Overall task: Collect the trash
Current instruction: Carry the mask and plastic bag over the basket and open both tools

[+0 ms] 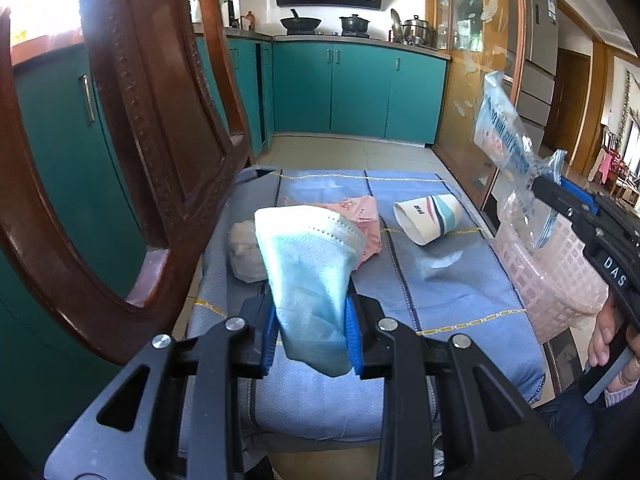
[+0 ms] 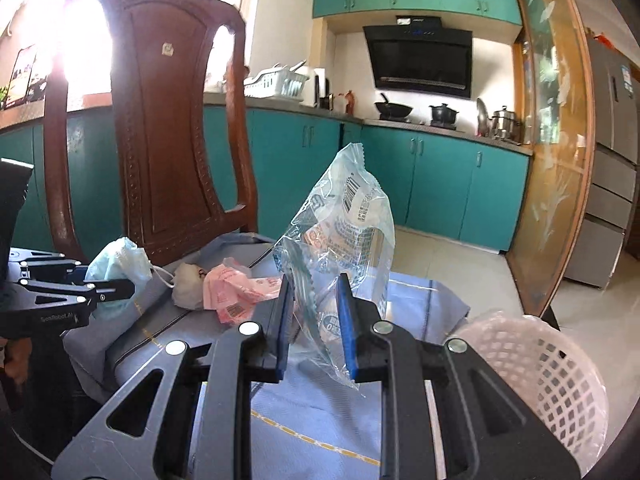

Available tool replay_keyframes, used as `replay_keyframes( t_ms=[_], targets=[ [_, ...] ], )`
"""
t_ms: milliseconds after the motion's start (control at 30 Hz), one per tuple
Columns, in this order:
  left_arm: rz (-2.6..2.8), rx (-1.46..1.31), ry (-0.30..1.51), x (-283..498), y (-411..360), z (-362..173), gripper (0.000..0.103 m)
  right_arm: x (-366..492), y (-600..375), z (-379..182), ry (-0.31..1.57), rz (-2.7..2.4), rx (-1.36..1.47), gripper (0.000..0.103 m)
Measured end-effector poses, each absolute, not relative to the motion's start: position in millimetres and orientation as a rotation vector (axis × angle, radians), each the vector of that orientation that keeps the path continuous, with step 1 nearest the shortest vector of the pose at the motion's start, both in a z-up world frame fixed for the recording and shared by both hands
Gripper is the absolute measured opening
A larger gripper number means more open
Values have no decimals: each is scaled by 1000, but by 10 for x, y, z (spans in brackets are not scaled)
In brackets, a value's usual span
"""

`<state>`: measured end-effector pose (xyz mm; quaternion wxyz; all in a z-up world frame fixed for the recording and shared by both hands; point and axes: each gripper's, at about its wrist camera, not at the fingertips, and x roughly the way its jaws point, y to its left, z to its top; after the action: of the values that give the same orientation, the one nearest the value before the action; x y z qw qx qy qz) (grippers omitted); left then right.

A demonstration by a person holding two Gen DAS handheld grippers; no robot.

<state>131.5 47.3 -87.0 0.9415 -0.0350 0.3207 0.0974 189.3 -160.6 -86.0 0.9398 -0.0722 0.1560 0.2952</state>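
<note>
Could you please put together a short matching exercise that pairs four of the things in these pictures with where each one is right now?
Things:
1. face mask
2. clear plastic wrapper
3. paper cup
4. pink basket

Places:
A. lying on its side on the blue cloth
B. clamped in the left gripper
C. standing at the right edge of the cloth
D. clamped in the right gripper

Pairs: 1-B, 2-D, 3-A, 4-C
</note>
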Motion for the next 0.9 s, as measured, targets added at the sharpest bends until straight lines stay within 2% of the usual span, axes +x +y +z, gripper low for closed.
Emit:
replay_keyframes(
  t_ms=[367, 900],
  targets=[
    [178, -46, 647, 1313, 350, -847, 29, 1796, -1862, -763, 233, 535, -114, 22],
    [172, -46, 649, 1305, 363, -834, 29, 1829, -1926, -809, 245, 475, -112, 22]
  ],
)
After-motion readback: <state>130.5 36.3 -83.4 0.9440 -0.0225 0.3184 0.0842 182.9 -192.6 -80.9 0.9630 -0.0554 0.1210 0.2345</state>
